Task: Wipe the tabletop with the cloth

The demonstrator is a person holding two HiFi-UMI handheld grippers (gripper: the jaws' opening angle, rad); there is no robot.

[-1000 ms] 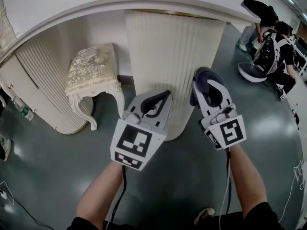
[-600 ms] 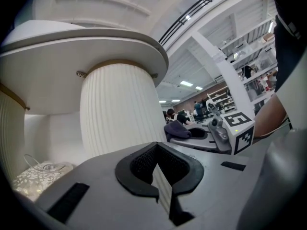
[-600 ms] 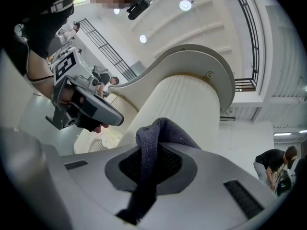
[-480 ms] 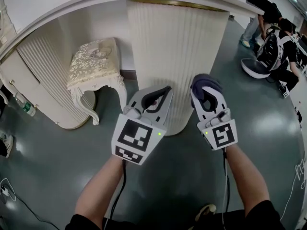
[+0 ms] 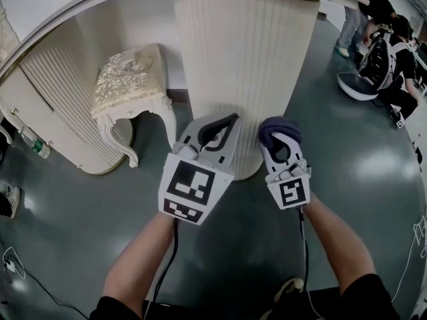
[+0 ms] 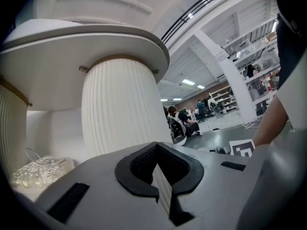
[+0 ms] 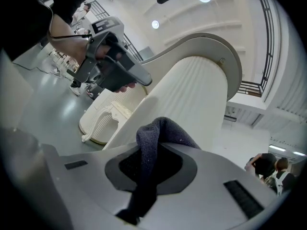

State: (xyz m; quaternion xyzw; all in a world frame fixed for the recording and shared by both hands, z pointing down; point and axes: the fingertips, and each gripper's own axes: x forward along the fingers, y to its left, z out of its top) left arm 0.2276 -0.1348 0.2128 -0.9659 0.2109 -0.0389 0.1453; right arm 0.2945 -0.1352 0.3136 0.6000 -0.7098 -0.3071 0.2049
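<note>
Both bare forearms reach forward and down, side by side, and each hand holds its tool at about the same height above the floor.

Left gripper: jaws closed on each other. Only a thin slit shows between the black pads, with nothing in it. The marker cube faces up toward the holder.

Right gripper: jaws clamped on the cloth. It is dark blue-grey with a knit-like texture, and it bulges in a soft hump over the jaw tips. A tail runs back through the pad gap. The cloth is off the tabletop, held low in front of the pedestal.

Both jaw tips point at that pedestal. It is a cream column with fine vertical ribs and a gold band at the top, and it stands just beyond the tools.

Left of it is a small stool with a pale brocade cushion and carved, curved white legs. Farther left is a second ribbed support, with a plastic bottle on the floor beside it.

The tabletop is white and smooth, and its rounded edge arcs overhead.

The floor is glossy grey-green. People are at the far right, well apart.
</note>
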